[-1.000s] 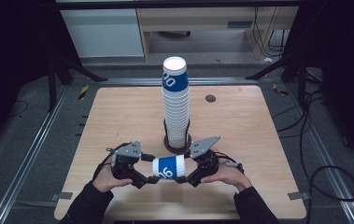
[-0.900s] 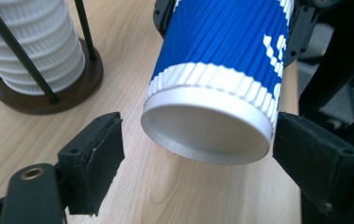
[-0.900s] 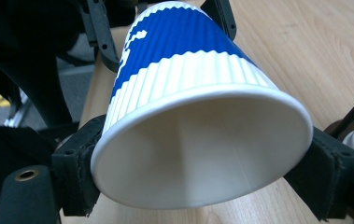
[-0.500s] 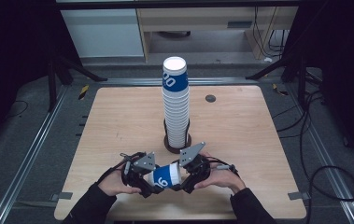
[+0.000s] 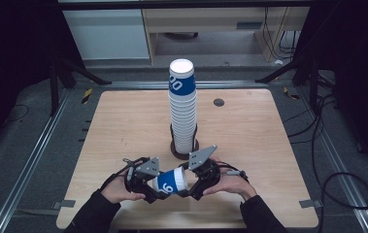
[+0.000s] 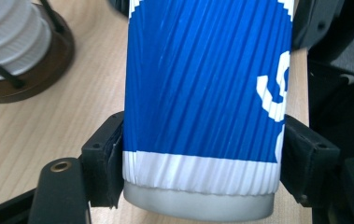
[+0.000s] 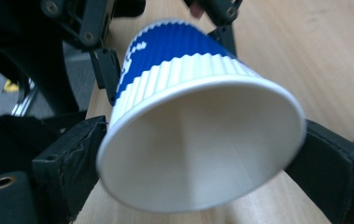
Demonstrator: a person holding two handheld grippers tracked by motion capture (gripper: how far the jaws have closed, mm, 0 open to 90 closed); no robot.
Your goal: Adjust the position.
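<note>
Since a second ago both hands have drawn nearer the bench's (image 5: 123, 131) near edge, and the cup (image 5: 171, 181) they carry has tilted, its mouth now a little farther away than its base. The stack (image 5: 182, 111) has stayed put.

At near left, the left tongs (image 5: 153, 190) pinch the cup close to its base: in the left gripper view the two black pads press against the blue ribbed wall (image 6: 202, 79) just above the white band. The cup lies on its side between the two hands, near the bench's front edge and in front of the stack.

The right tongs (image 5: 190, 187) have just been opening; in the right gripper view the cup's white rim (image 7: 198, 140) sits between their spread pads, with the left pad by the rim, though contact is hard to judge.

The held cup is empty inside. Farther back, mid-bench, the tall stack of cups stands upright in a dark round holder (image 5: 175, 150), its top cup also empty.
</note>
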